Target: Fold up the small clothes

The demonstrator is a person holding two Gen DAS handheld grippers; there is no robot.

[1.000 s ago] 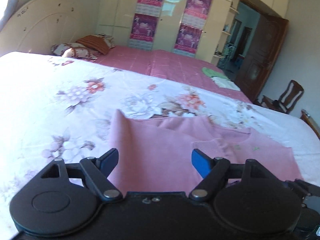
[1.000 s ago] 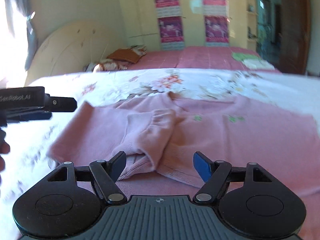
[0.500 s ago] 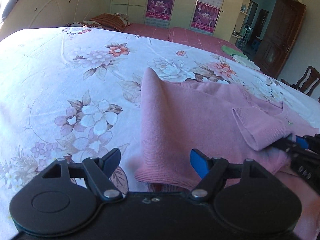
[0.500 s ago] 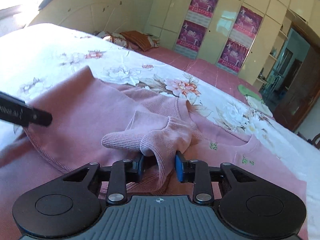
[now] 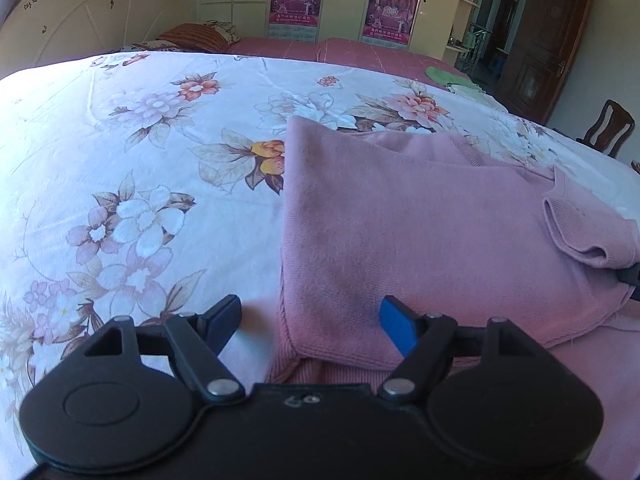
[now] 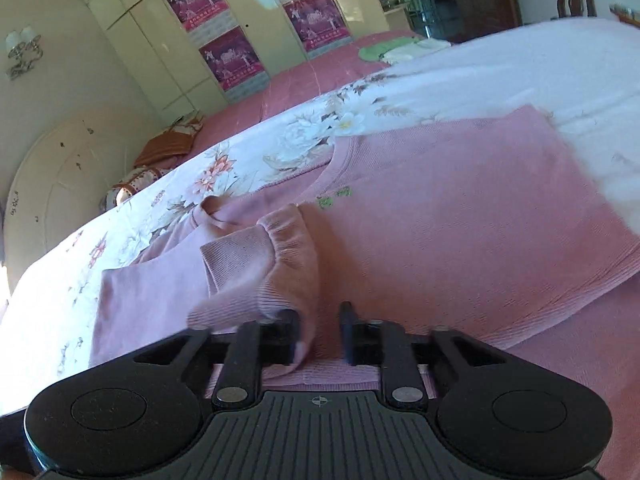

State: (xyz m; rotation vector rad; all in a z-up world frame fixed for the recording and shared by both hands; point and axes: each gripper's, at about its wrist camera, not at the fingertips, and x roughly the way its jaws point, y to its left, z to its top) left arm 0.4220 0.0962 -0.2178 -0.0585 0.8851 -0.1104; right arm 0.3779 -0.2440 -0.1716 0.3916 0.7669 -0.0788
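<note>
the pink sweater (image 5: 420, 216) lay flat on the floral bedsheet (image 5: 132, 160), with one side folded in over its body and a ribbed sleeve cuff (image 6: 256, 264) resting on top of the fold. a small green motif (image 6: 334, 197) showed on the sweater's chest, just below its neckline. the right gripper (image 6: 320, 334) hung over the sweater's near hem, its fingers drawn close but with a gap between them; the cuff draped against the left finger, and i couldn't tell whether it was truly pinched. the left gripper (image 5: 310, 322) sat at the sweater's folded corner, fingers spread wide and released, straddling the fold's edge. beyond the sweater, a green cloth (image 6: 384, 49) lay on the pink bedspread (image 6: 304, 76), and patterned pillows (image 5: 192, 38) sat by the headboard (image 5: 80, 20).
</note>
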